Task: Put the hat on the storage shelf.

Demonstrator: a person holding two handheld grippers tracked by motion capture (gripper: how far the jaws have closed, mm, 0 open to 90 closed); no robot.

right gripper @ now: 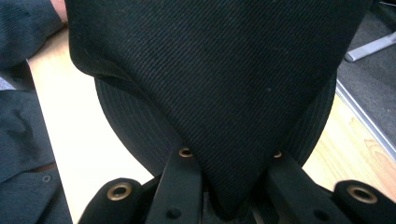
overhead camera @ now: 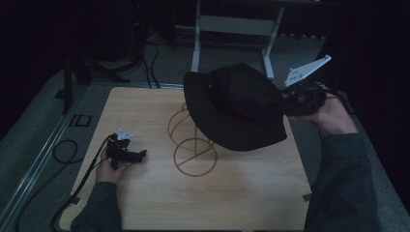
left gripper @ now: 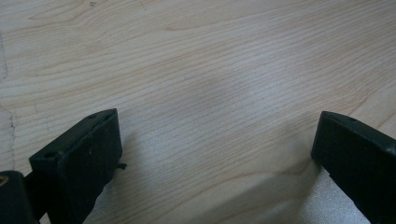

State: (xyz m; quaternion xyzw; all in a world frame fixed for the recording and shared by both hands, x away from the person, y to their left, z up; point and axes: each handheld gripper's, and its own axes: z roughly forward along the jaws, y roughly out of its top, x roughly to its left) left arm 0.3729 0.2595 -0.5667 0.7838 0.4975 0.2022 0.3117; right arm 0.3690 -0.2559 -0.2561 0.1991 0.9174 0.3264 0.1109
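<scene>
A black bucket hat (overhead camera: pixel 234 106) hangs in the air over the far right part of the table, above a gold wire stand (overhead camera: pixel 193 145). My right gripper (overhead camera: pixel 285 102) is shut on the hat's crown at its right side. In the right gripper view the black fabric (right gripper: pixel 219 74) is pinched between the two jaws, with the stitched brim behind it. My left gripper (overhead camera: pixel 138 155) rests low over the table's left part, open with nothing between its jaws. The left gripper view has the two black jaws wide apart over bare wood (left gripper: pixel 210 93).
The wooden table (overhead camera: pixel 145 203) has bare room at the front and left. A cable (overhead camera: pixel 82 179) trails off the left edge. A white frame (overhead camera: pixel 232 29) stands on the floor beyond the far edge. Dark curtains surround the area.
</scene>
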